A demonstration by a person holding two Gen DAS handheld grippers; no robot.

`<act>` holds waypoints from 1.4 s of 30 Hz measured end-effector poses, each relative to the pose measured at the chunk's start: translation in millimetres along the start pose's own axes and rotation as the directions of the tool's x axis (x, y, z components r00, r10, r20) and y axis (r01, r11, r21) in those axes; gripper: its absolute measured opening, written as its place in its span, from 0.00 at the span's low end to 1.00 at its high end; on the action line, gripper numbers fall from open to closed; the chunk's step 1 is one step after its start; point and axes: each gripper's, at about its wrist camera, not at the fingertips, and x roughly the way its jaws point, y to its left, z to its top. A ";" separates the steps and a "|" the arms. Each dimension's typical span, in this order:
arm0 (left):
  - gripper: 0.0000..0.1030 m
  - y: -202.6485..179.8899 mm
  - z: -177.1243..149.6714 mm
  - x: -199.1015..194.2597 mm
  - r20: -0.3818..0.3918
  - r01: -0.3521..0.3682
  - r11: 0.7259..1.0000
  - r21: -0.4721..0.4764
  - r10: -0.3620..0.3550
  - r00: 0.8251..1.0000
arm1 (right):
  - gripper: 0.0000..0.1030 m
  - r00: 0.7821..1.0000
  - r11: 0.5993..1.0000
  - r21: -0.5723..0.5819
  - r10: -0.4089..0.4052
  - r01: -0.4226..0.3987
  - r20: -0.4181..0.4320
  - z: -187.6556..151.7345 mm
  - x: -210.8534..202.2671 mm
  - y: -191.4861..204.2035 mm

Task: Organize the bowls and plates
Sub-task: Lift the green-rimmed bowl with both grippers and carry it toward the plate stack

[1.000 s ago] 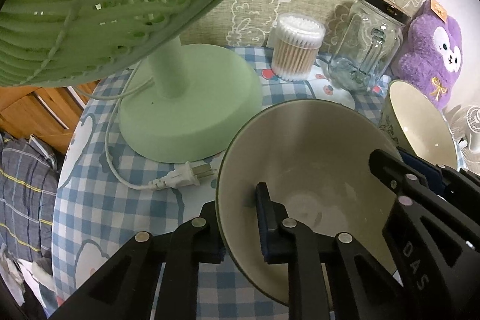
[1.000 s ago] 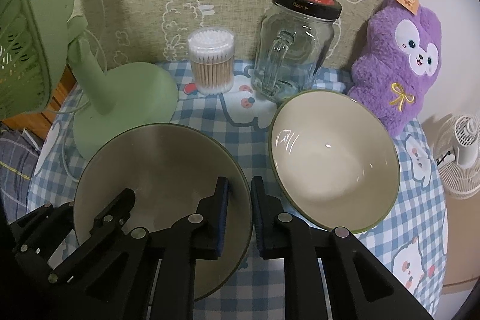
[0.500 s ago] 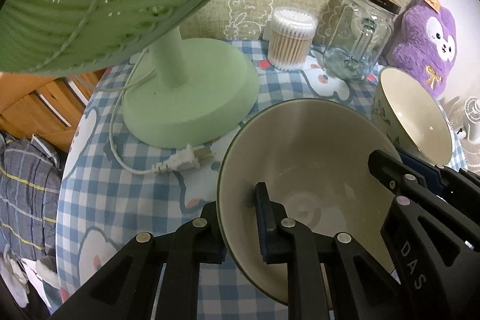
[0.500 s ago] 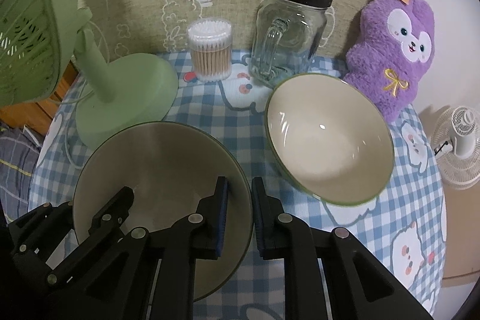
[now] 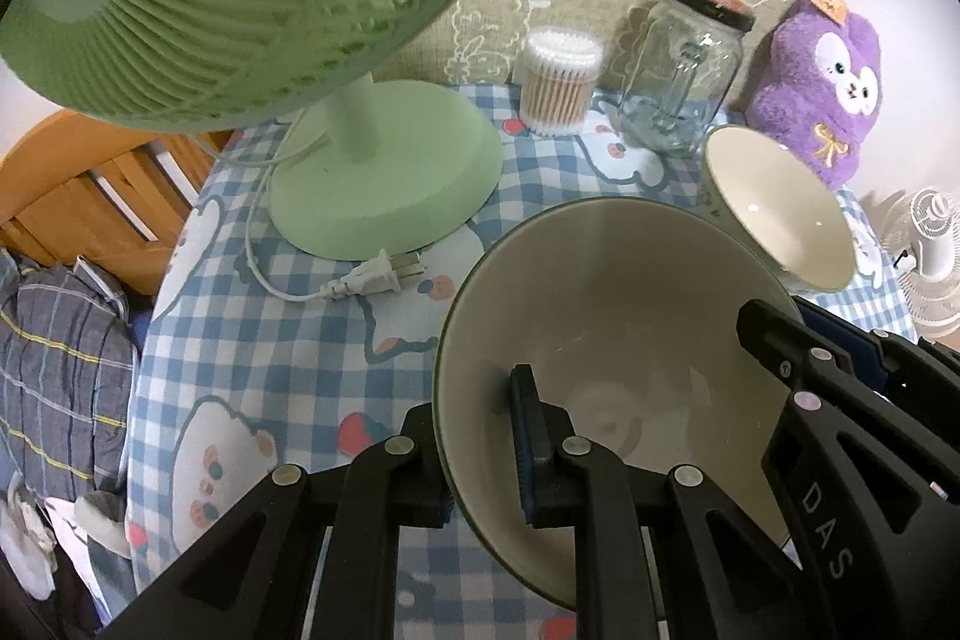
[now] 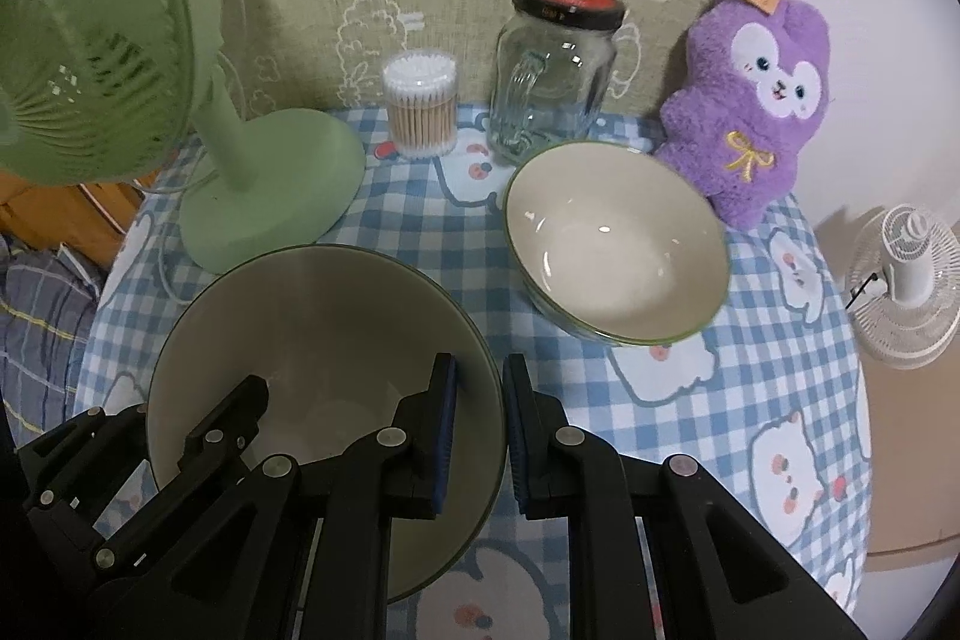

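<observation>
A cream bowl with a dark green rim (image 5: 612,328) (image 6: 324,328) hangs above the blue checked tablecloth (image 6: 750,376), carried by both grippers. My left gripper (image 5: 474,448) is shut on its left rim, one pad inside and one outside. On the opposite rim my right gripper (image 6: 480,424) is shut the same way. A second bowl of the same kind (image 6: 618,244) (image 5: 780,220) sits on the table to the right, in front of the glass jar, and nothing touches it.
A green desk fan (image 5: 384,184) stands at the left, its plug (image 5: 372,277) loose on the cloth. At the back are a cotton swab tub (image 6: 420,106), a lidded glass jar (image 6: 555,70) and a purple plush (image 6: 750,112). A small white fan (image 6: 906,280) stands beyond the table's right edge.
Both grippers have risen and drawn back together with the bowl between them. The things on the table look smaller and farther away. The second bowl has not moved.
</observation>
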 end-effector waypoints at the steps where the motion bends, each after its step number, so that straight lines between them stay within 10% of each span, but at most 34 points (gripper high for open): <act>1: 0.12 -0.3 -0.7 -4.2 0.004 0.000 1.000 -0.001 0.000 1.000 | 0.18 1.000 1.000 0.000 0.000 0.000 0.004 -0.8 -5.4 -1.1; 42: 0.12 -73.7 -110.8 -200.9 0.140 -0.053 0.995 -0.088 0.065 0.988 | 0.18 0.991 0.997 -0.058 0.066 -0.059 0.114 -104.7 -208.1 -69.4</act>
